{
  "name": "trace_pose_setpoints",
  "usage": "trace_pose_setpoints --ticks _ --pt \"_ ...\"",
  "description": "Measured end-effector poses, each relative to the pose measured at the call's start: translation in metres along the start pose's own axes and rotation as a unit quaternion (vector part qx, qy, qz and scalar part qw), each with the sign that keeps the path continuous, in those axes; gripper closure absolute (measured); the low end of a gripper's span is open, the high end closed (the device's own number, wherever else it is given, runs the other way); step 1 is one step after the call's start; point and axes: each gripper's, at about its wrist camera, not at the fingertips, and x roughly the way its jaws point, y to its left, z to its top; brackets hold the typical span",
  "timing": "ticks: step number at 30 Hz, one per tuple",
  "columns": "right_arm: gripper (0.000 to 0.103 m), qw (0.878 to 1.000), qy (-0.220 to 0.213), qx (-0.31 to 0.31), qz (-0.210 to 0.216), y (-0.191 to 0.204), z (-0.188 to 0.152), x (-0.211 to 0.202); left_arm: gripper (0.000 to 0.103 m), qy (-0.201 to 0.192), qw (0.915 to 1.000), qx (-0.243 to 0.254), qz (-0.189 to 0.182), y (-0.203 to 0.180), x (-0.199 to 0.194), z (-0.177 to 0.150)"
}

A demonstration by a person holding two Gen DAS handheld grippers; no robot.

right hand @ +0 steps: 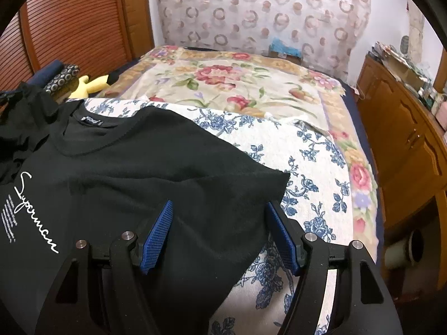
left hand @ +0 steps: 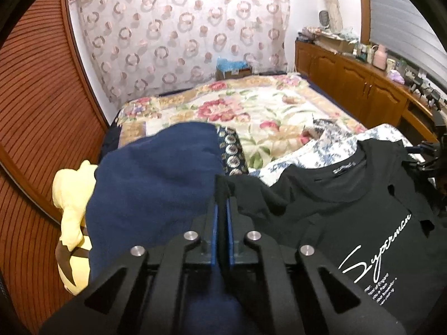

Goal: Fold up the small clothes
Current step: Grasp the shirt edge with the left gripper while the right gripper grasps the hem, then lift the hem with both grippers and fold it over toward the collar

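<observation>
Right wrist: black shirt (right hand: 145, 167) sleeve between open right claw (right hand: 219, 212).

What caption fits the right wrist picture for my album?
Open right hand-held gripper straddles a black T-shirt's sleeve on a blue-flowered cloth.

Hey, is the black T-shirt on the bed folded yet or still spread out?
Mostly spread out. The black T-shirt lies front-up on the blue floral cloth, collar and print showing; one sleeve edge is pinched in the left gripper.
</observation>
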Motion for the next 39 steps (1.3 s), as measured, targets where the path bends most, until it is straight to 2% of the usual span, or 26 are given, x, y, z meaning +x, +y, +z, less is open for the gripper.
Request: trace_pose_setpoints --ticks 3,7,13,15,16,17,18,20,21,24,29,33,36,39 --pt "0.033 1.000 0.002 0.002 0.002 -0.001 0.001 0.000 0.101 -0.018 0.9998 0.006 -0.002 -0.004 -0.009 0.003" --pt "0.033 1.000 0.004 0.015 -0.021 -0.010 0.001 0.002 0.101 -0.036 0.9994 0.004 -0.004 -0.005 -0.019 0.009" --pt "0.032 1.000 0.000 0.019 -0.008 -0.012 0.001 0.005 0.103 -0.059 0.9982 -0.007 -0.004 -0.002 -0.028 0.016" --pt "0.035 1.000 0.001 0.012 -0.001 -0.009 0.002 0.005 0.103 -0.064 0.9979 -0.008 -0.001 -0.002 -0.028 0.016" --pt "0.042 1.000 0.001 0.008 0.006 -0.006 0.003 0.005 0.103 -0.065 0.9978 -0.010 -0.001 -0.001 -0.028 0.017" --pt "0.053 1.000 0.000 0.004 0.013 -0.005 0.003 0.004 0.103 -0.065 0.9978 -0.012 0.000 0.001 -0.028 0.017" --pt "0.059 1.000 0.000 -0.001 0.020 -0.002 0.004 0.004 0.103 -0.065 0.9978 -0.015 0.001 0.002 -0.027 0.018" --pt "0.089 0.999 0.001 -0.010 0.042 0.002 0.003 0.002 0.103 -0.063 0.9978 -0.017 0.002 0.004 -0.025 0.019" --pt "0.093 0.999 0.001 -0.016 0.046 0.005 0.003 0.002 0.103 -0.062 0.9979 -0.018 0.002 0.004 -0.024 0.019" --pt "0.096 0.999 0.002 -0.026 0.038 0.011 0.003 0.000 0.103 -0.060 0.9979 -0.023 -0.004 0.005 -0.021 0.017" --pt "0.096 0.999 -0.002 -0.022 0.029 0.010 0.002 0.000 0.103 -0.033 0.9992 -0.021 0.007 0.007 -0.006 0.009" --pt "0.096 1.000 0.000 -0.020 0.024 0.012 0.004 0.002 0.102 -0.017 0.9994 -0.030 -0.001 0.012 0.002 0.006" --pt "0.096 1.000 0.000 -0.022 0.022 0.013 0.004 0.002 0.093 -0.006 0.9991 -0.033 -0.024 0.015 0.006 0.005" --pt "0.095 1.000 -0.003 -0.016 0.025 0.013 0.004 0.002 0.083 0.000 0.9995 -0.021 -0.023 0.010 0.007 0.002"
